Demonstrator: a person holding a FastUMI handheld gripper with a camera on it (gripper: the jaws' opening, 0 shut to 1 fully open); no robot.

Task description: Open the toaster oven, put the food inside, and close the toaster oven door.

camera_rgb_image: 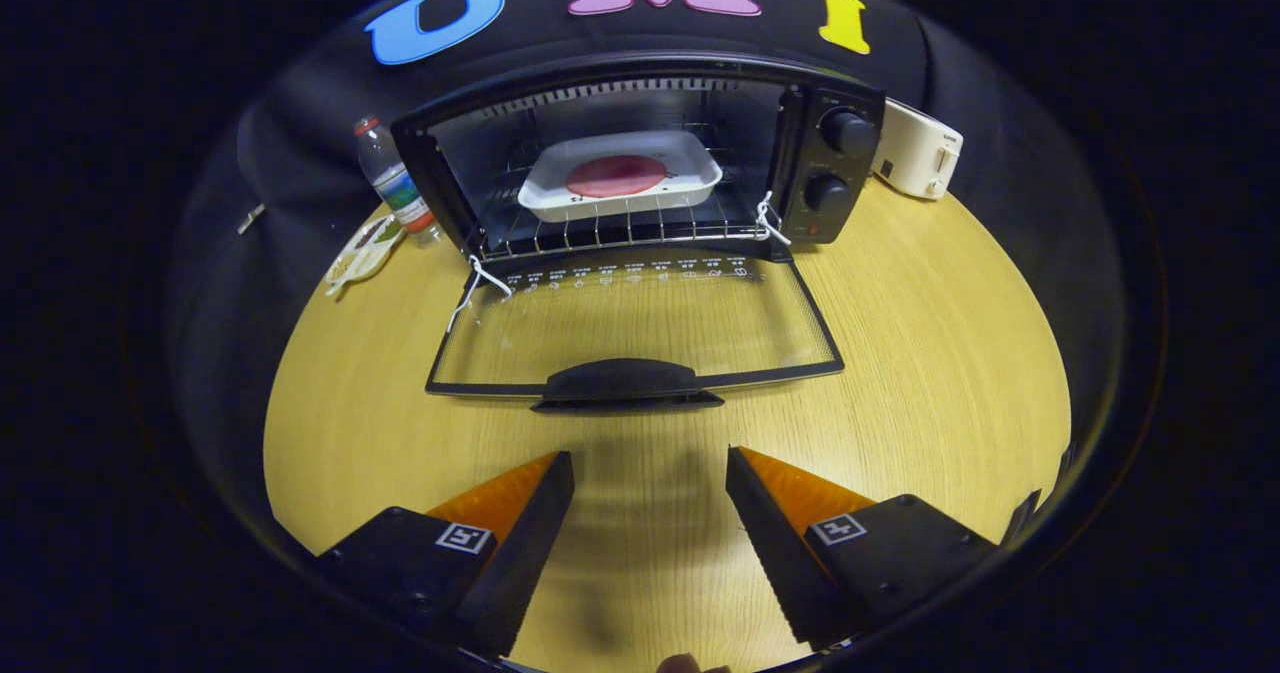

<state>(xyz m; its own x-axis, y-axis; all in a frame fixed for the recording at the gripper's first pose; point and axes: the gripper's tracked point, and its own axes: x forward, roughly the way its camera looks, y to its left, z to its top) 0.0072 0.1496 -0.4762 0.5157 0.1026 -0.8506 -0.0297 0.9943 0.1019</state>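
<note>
1. Gripper (650,473): released, fingers spread wide, nothing held between them. It hangs over bare table (950,373) near the front edge.
2. Just ahead of the fingers: door handle (622,383), a dark bar on the free edge of the door (640,323). The door is folded fully down, flat or nearly flat on the table.
3. Beyond the door: toaster oven (640,163) at the back edge of the table, cavity open. A white tray (690,188) with a round pink food item (616,176) is seen on the wire rack (620,233).
4. Judged state: open and load steps done; closing is left.
5. Handling: the door is rigid, hinged at the bottom, glass-paned, so probably fragile if slammed. Best hold is judged to be the handle, taken at mid-length and swung up.
6. Risk: the handle sits low on the table, so little room may be left under it for a finger.
7. Left back corner: plastic bottle (395,178) and a flat packet (362,251). Right back corner: a white appliance (920,153). All well apart from the door's path.
</note>
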